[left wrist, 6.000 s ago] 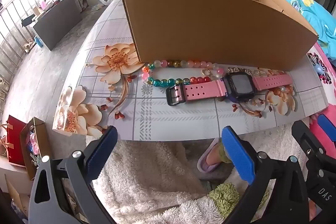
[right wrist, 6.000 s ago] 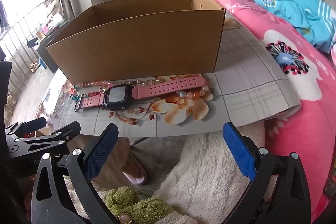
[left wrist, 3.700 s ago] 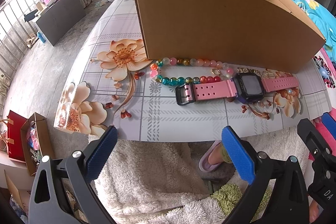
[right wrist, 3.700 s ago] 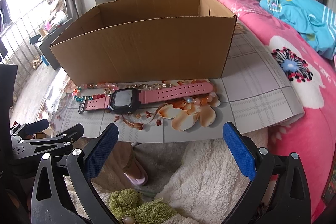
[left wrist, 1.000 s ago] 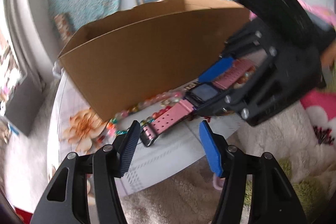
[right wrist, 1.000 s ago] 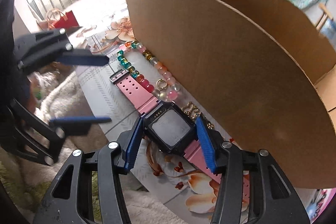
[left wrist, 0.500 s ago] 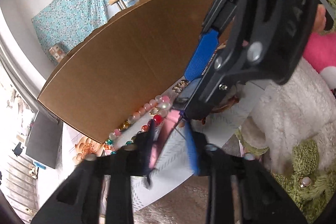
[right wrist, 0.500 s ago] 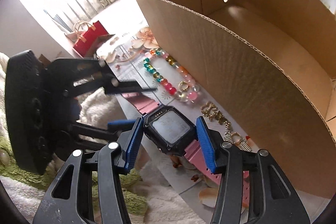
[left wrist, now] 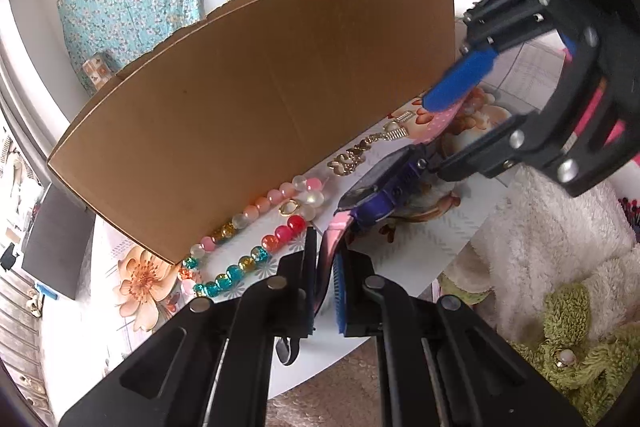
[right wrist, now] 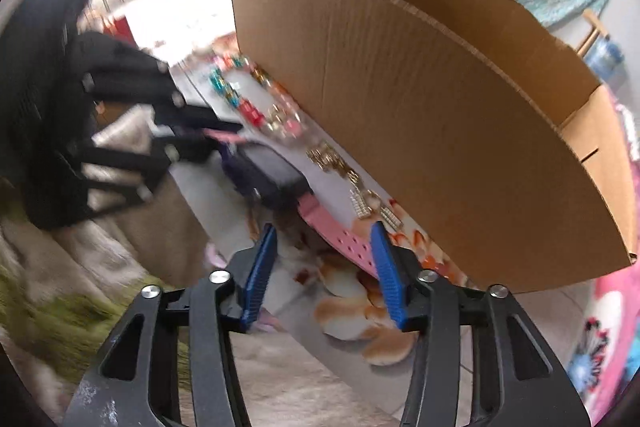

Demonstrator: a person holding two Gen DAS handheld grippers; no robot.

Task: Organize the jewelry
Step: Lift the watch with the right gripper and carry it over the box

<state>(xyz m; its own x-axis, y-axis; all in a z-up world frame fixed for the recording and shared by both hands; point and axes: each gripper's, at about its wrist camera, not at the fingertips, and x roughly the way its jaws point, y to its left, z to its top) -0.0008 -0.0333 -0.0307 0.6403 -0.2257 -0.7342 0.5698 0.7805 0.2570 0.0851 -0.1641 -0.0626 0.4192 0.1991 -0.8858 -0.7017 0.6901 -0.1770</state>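
Just starting: left gripper (left wrist: pixel 323 281) pinching pink-strapped digital watch (left wrist: pixel 380 187), right gripper (right wrist: pixel 322 269) closing around its other strap (beaded bracelet (left wrist: pixel 256 227) waiting beside brown cardboard box (left wrist: pixel 256 107)).

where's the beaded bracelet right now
In the left wrist view the beaded bracelet lies on the floral tabletop, lower left of centre, along the foot of the cardboard box, just left of the pink watch.

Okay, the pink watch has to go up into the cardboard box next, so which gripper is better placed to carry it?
Left. The left gripper is shut on the pink watch strap, while the right gripper only straddles the other strap end, jaws closing, pads not yet pressing.
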